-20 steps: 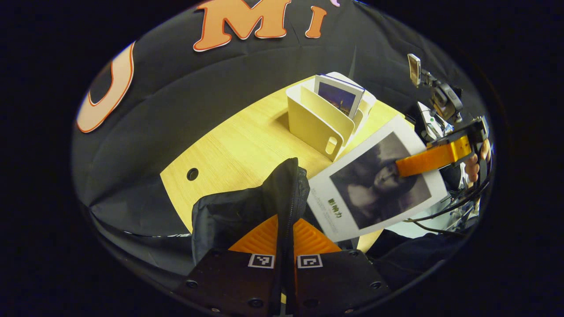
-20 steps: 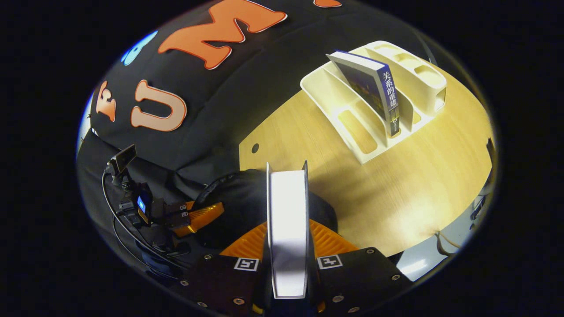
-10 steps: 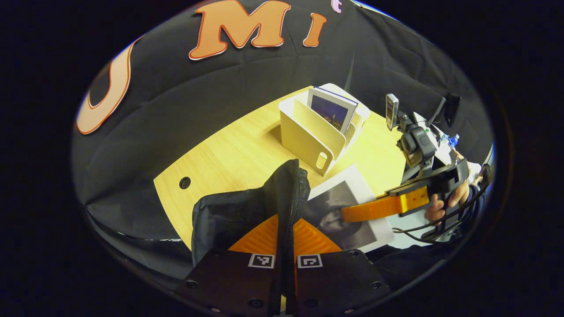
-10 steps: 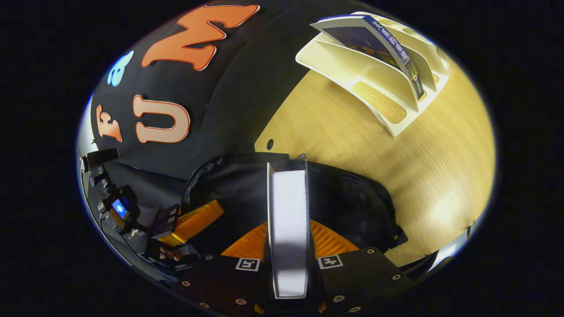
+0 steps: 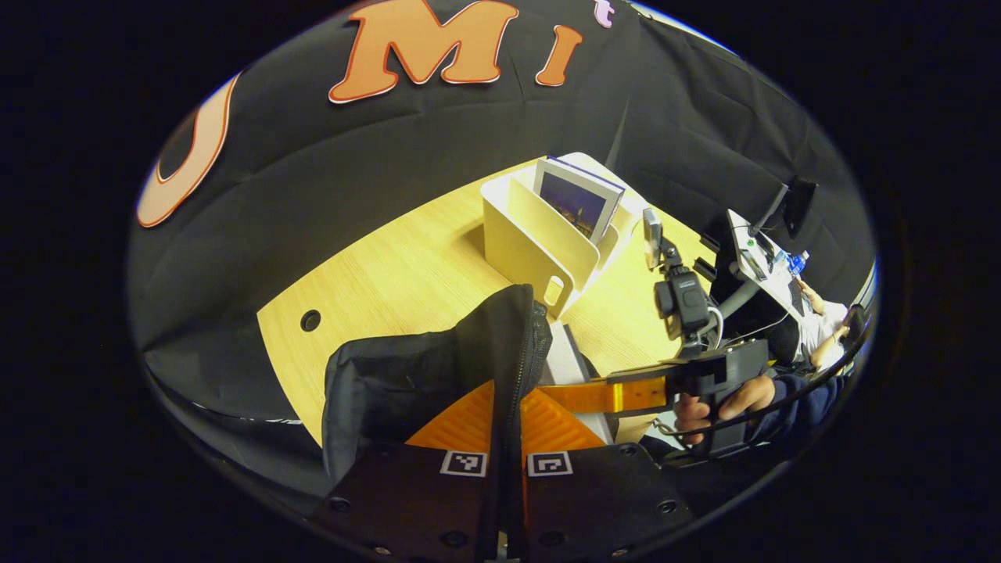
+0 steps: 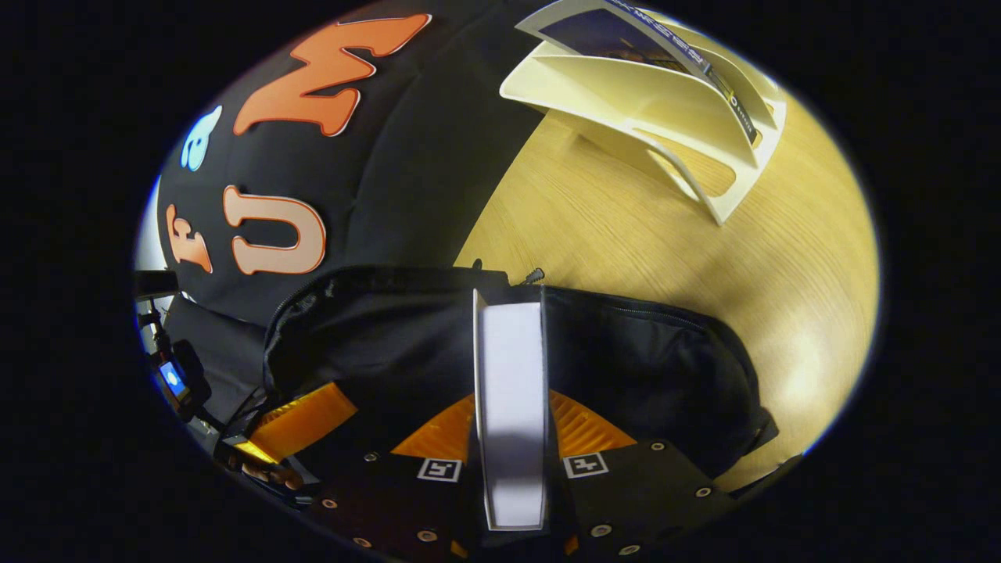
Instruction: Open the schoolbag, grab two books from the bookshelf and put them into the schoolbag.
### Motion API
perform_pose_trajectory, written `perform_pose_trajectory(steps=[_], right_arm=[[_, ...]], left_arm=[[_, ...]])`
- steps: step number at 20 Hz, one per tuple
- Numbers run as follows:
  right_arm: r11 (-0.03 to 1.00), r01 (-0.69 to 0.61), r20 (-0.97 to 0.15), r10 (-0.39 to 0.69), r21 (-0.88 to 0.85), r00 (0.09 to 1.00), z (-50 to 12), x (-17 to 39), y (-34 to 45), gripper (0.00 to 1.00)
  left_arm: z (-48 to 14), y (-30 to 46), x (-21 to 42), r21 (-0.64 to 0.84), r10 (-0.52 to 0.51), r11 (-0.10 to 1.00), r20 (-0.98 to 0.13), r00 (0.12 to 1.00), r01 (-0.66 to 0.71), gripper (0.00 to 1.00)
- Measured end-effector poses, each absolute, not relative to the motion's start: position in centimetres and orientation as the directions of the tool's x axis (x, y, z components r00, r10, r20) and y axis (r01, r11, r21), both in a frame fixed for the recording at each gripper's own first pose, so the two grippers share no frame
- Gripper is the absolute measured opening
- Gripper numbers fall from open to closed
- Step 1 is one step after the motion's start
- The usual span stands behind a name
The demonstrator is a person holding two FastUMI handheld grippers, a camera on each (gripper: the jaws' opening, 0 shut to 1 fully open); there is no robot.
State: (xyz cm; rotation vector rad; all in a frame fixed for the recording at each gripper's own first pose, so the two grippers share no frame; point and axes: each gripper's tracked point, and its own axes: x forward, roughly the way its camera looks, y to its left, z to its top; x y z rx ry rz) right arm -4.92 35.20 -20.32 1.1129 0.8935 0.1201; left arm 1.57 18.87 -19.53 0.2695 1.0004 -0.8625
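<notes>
The right gripper [image 6: 512, 438], clamped on a white book [image 6: 511, 391], has lowered it into the open schoolbag [image 6: 641, 367]. The left gripper [image 5: 508, 438] still pinches the bag's zipper edge [image 5: 512, 344]. One book [image 5: 577, 202] remains on the bookshelf [image 5: 524, 234].

Black cloth wall [image 5: 375, 156] drapes behind a pale wooden table [image 5: 407, 274] with a round hole [image 5: 310, 320].
</notes>
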Motion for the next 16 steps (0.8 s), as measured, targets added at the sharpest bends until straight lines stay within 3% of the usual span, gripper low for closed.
perform_pose_trajectory(steps=[5,8,9,11,16], right_arm=[[0.513,0.351,-0.614,0.548,0.783,0.568,-21.6,-6.2,36.6,0.41],[0.595,0.354,-0.687,0.551,0.721,0.473,-22.1,-8.1,36.1,0.62],[0.624,0.342,-0.706,0.551,0.702,0.445,-22.0,-8.8,35.6,0.74],[0.688,0.316,-0.751,0.538,0.653,0.381,-21.8,-10.5,34.2,0.86],[0.756,0.261,-0.791,0.517,0.601,0.326,-20.0,-11.7,29.9,0.96]], left_arm=[[-20.1,19.3,1.8,-0.174,-0.496,0.666,-0.829,0.256,0.726,0.05],[-20.4,19.3,2.3,-0.174,-0.487,0.686,-0.831,0.269,0.707,0.05],[-20.6,19.3,2.3,-0.171,-0.481,0.693,-0.833,0.273,0.700,0.05],[-20.7,19.5,2.1,-0.163,-0.472,0.703,-0.835,0.282,0.692,0.05],[-21.2,19.1,1.8,-0.163,-0.451,0.730,-0.844,0.290,0.664,0.05]])
